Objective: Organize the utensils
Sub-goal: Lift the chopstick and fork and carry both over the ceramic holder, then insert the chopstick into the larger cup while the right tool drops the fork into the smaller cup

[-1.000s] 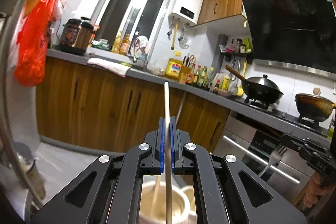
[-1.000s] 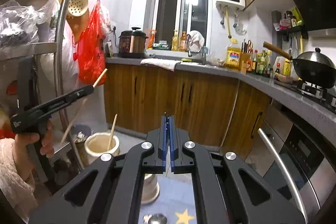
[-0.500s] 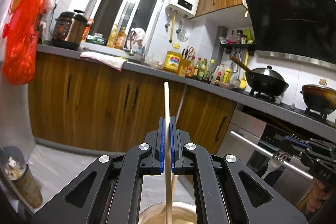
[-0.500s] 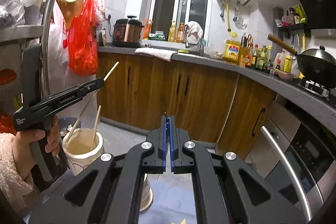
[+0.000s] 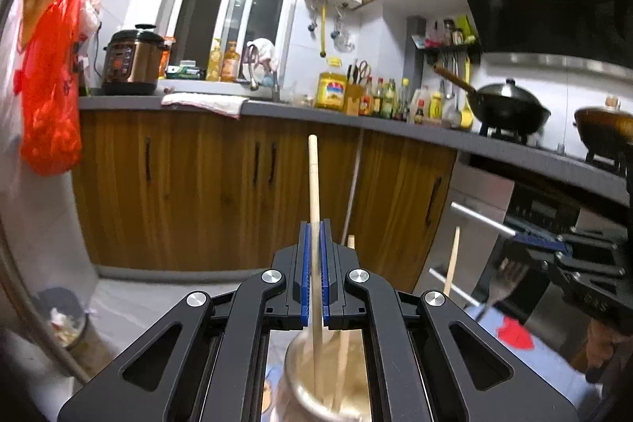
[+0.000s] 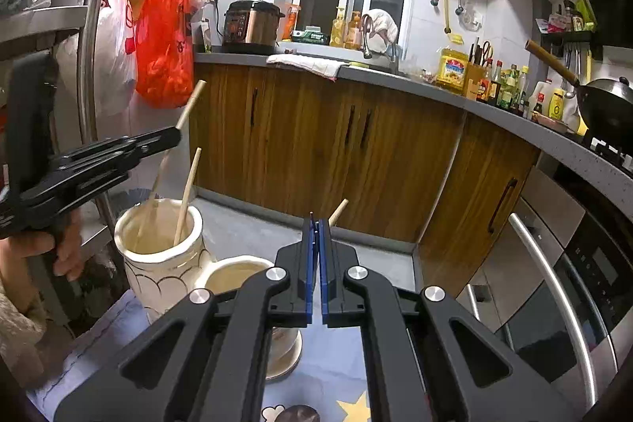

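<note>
Left claw (image 5: pixel 314 256) grips a chopstick (image 5: pixel 313 184) — tip inside the jar (image 6: pixel 158 252).

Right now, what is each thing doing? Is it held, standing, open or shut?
Left gripper: jaws shut on the chopstick.
Chopstick: held, lower end inside the tall jar.
Tall jar: upright, another chopstick leaning in it.
Right gripper: jaws shut on the fork.
Fork: held, tines pointing down.
Short jar: upright beside the tall jar.

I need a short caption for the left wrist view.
Left gripper lowers a wooden chopstick into a cream jar.
</note>
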`<state>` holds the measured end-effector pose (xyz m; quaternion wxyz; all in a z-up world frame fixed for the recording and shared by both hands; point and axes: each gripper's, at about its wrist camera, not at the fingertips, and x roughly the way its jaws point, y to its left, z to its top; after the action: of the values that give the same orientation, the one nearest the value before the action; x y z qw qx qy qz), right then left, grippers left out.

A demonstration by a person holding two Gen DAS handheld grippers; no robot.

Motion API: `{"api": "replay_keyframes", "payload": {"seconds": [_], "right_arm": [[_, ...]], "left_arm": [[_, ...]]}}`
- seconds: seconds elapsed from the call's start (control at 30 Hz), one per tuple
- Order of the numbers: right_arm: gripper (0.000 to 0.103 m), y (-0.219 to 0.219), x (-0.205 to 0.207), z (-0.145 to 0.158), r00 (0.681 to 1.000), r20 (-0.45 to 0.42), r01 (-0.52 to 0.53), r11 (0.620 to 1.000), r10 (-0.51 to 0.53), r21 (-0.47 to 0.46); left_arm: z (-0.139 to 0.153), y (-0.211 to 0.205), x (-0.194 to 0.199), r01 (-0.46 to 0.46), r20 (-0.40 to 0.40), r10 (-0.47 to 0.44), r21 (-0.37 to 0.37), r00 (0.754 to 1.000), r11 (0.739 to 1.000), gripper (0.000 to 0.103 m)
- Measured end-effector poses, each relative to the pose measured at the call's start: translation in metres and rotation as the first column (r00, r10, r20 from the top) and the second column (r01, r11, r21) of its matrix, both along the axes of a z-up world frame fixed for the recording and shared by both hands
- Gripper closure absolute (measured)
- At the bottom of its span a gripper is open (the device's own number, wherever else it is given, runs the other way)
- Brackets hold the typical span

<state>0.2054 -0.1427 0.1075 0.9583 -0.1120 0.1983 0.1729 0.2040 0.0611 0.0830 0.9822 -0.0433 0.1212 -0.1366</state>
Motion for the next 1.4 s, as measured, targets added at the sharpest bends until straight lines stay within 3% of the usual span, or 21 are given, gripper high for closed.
{"api": "replay_keyframes", "payload": {"seconds": [0.57, 1.2, 1.3, 1.37, 1.4], "right_arm": [[0.100, -0.001, 0.022, -0.021, 0.995, -0.076, 0.062, 0.998, -0.060, 0.032], [0.097, -0.011, 0.029, -0.029, 0.986, -0.119, 0.123, 0.990, -0.115, 0.063], [0.080, -0.012, 0.026, -0.030, 0.986, -0.126, 0.115, 0.991, -0.105, 0.074], [0.070, -0.011, 0.024, -0.029, 0.987, -0.124, 0.112, 0.990, -0.102, 0.081], [0.067, -0.012, 0.022, -0.028, 0.988, -0.121, 0.111, 0.990, -0.101, 0.083]], "left_arm": [[-0.028, 0.000, -0.011, 0.026, -0.136, -0.012, 0.097, 0.991, 0.995, 0.098], [-0.029, 0.002, -0.014, 0.012, -0.122, 0.003, 0.128, 0.993, 0.992, 0.098], [-0.027, 0.002, -0.014, 0.016, -0.122, -0.001, 0.127, 0.992, 0.992, 0.098], [-0.028, 0.000, -0.014, 0.020, -0.123, -0.005, 0.124, 0.992, 0.992, 0.089], [-0.028, -0.001, -0.015, 0.026, -0.121, -0.012, 0.118, 0.993, 0.993, 0.078]]}}
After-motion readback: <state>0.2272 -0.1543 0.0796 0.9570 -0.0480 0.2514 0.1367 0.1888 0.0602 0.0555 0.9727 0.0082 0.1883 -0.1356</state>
